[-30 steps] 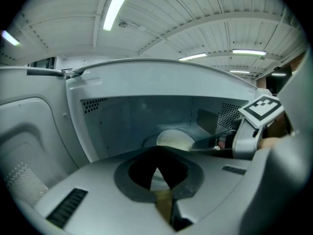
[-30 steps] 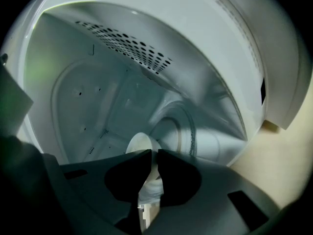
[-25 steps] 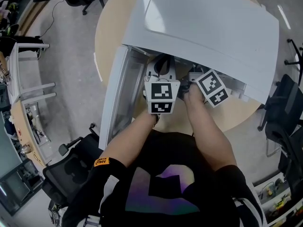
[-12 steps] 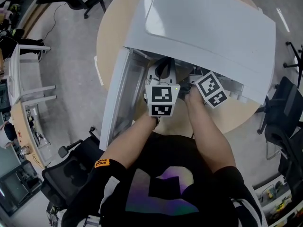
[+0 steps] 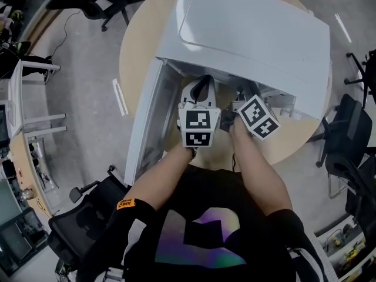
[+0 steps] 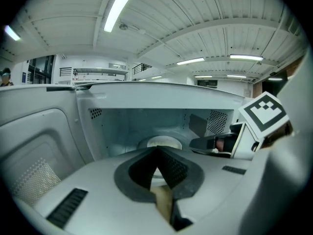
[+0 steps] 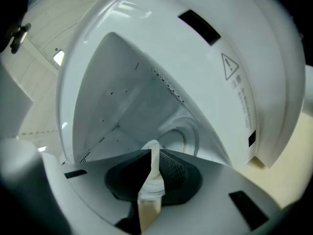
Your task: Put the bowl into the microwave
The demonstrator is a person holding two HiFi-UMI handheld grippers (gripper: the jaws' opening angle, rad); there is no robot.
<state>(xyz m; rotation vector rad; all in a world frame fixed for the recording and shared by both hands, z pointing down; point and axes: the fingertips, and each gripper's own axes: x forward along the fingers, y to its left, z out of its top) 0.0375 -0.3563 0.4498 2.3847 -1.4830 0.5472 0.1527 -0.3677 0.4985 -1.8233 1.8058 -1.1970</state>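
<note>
Round table [image 5: 134,46] bears the microwave [image 5: 252,34], warning-triangle label [image 7: 230,66] unreadable; right hand-held gripper [image 7: 150,155] pinches the bowl [image 7: 153,177], left hand-held gripper [image 6: 157,151] closed.

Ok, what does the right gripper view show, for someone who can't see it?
The right gripper is shut on a thin white edge, likely the rim of the bowl. Behind it is the open white microwave, with its round turntable inside.

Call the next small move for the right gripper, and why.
Probably ease the right gripper slightly deeper and down toward the turntable. Its fingers are shut on what looks like the bowl rim, at the mouth of the open microwave, with the turntable lying beyond.
</note>
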